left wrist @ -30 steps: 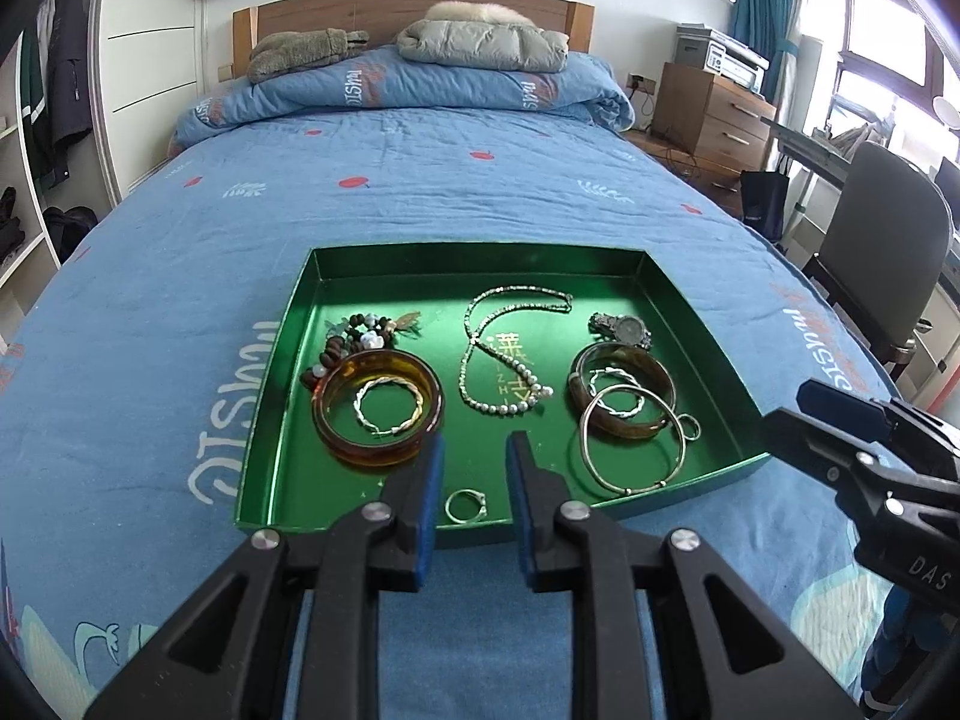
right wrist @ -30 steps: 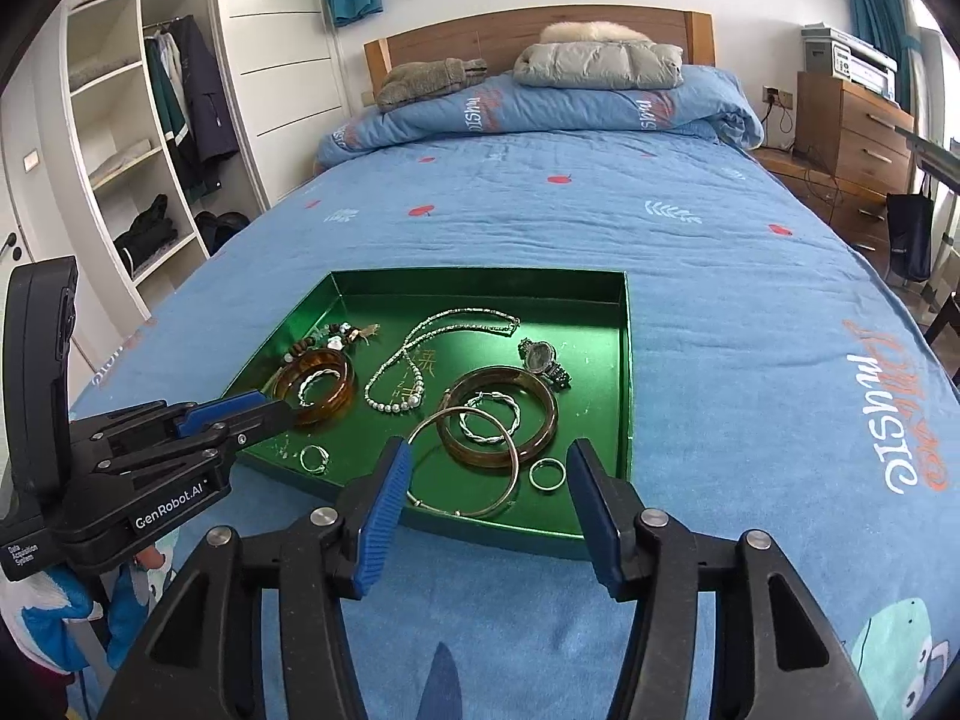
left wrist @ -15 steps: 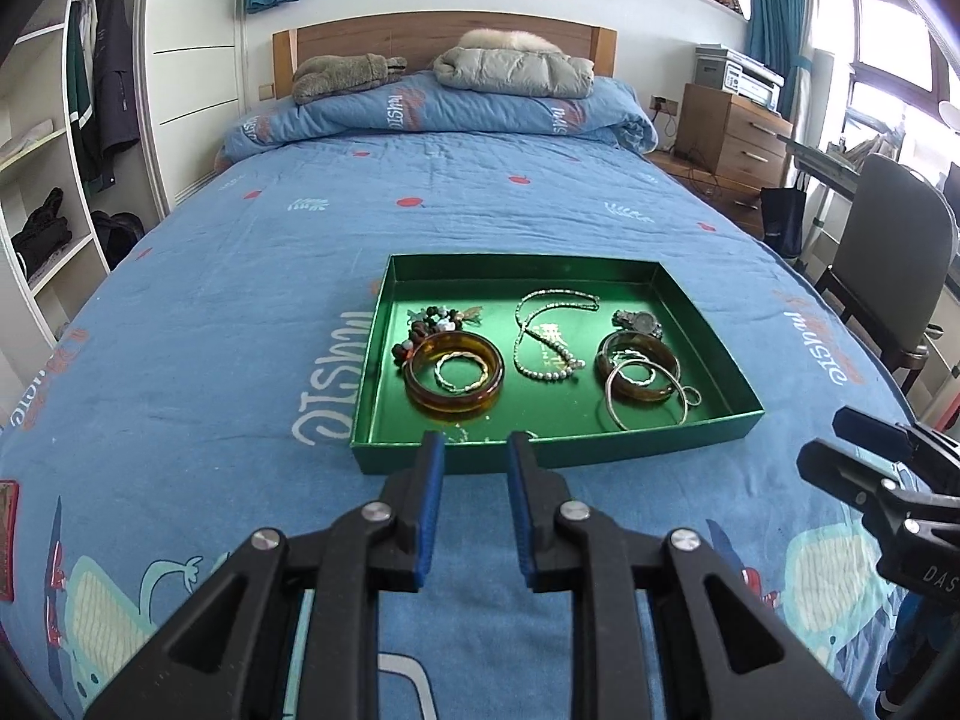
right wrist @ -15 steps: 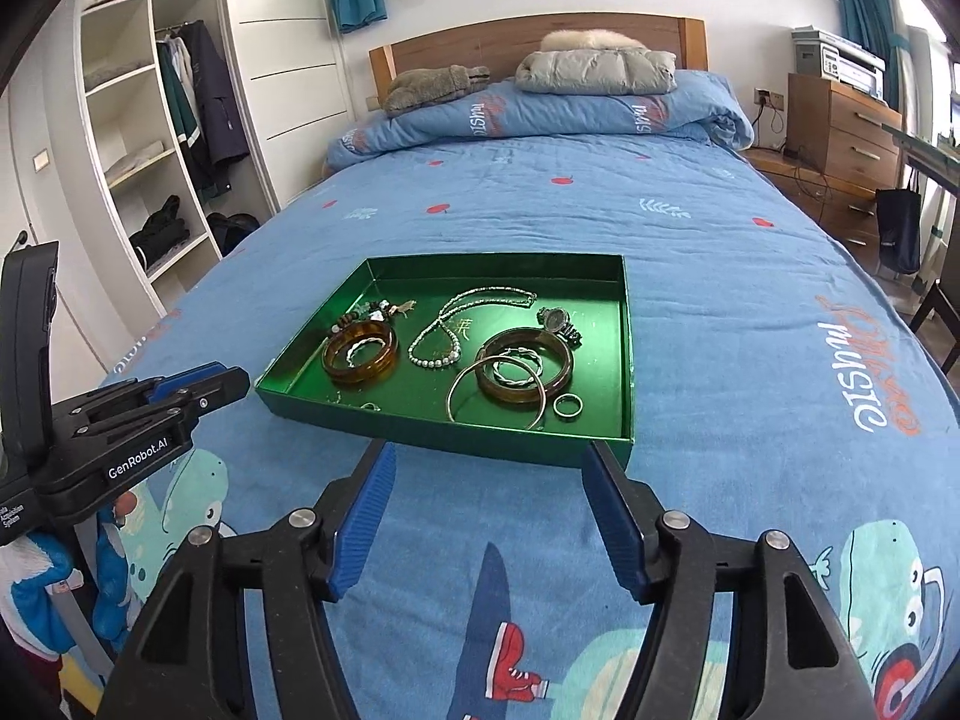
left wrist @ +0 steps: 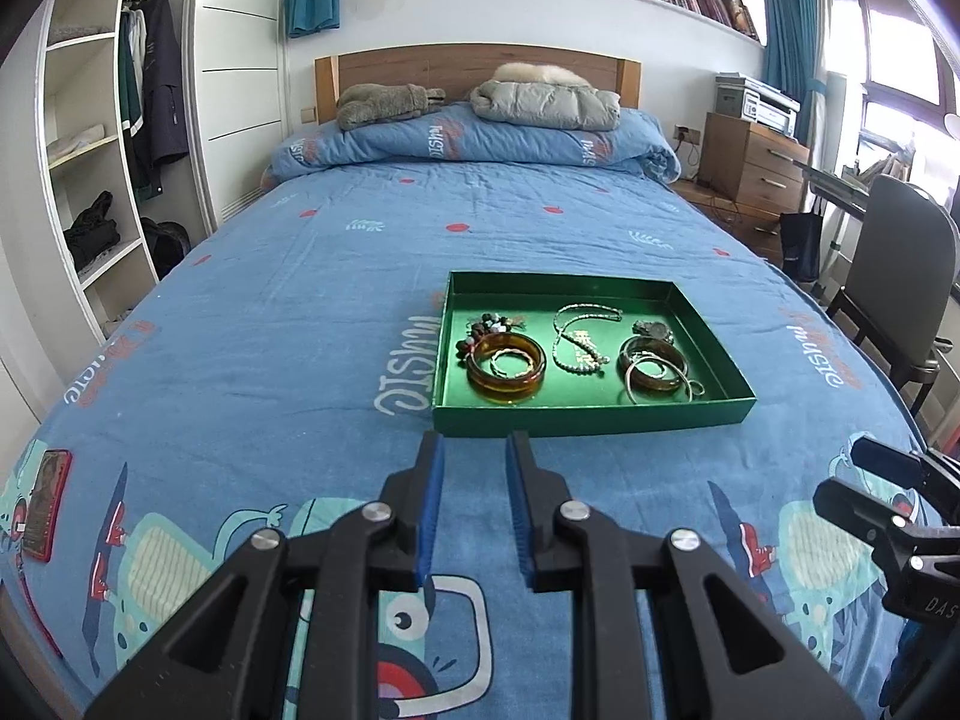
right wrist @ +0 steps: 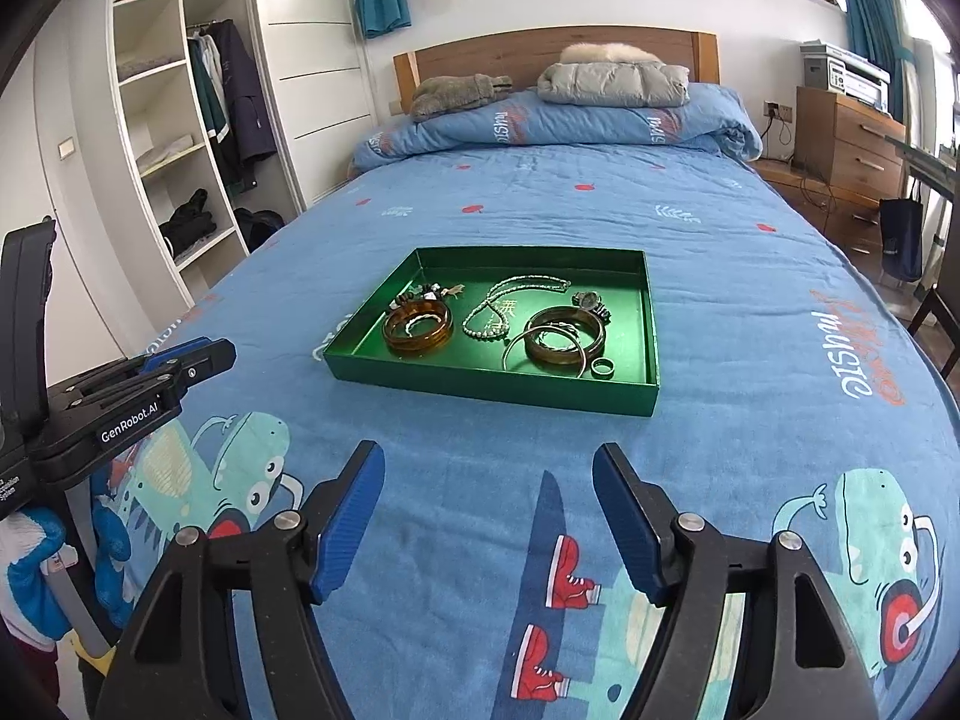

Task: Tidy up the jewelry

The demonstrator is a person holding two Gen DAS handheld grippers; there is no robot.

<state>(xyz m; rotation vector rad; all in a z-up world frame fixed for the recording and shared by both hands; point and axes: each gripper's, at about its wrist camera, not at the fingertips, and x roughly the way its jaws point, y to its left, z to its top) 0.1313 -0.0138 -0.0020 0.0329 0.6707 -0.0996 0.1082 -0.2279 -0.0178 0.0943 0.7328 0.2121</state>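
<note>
Left hand-held gripper [left wrist: 470,468] hangs empty over the blue printed bedspread [left wrist: 270,324], its blue pads a narrow gap apart with nothing between them, and the shallow green rectangular tray [left wrist: 591,415] lies ahead and slightly to its right, well clear of the fingertips. Inside, from left to right, sit a wide amber bangle [left wrist: 506,367] with a beaded bracelet behind it, a pale beaded necklace [left wrist: 579,339] stretched front to back, and a darker brown bangle [left wrist: 653,363] under thin silver rings. Right hand-held gripper [right wrist: 487,480], jaws opening and bare, faces the tray's near wall almost squarely. The tray's long axis runs across both views, so each hand looks about equally near its own half.
</note>
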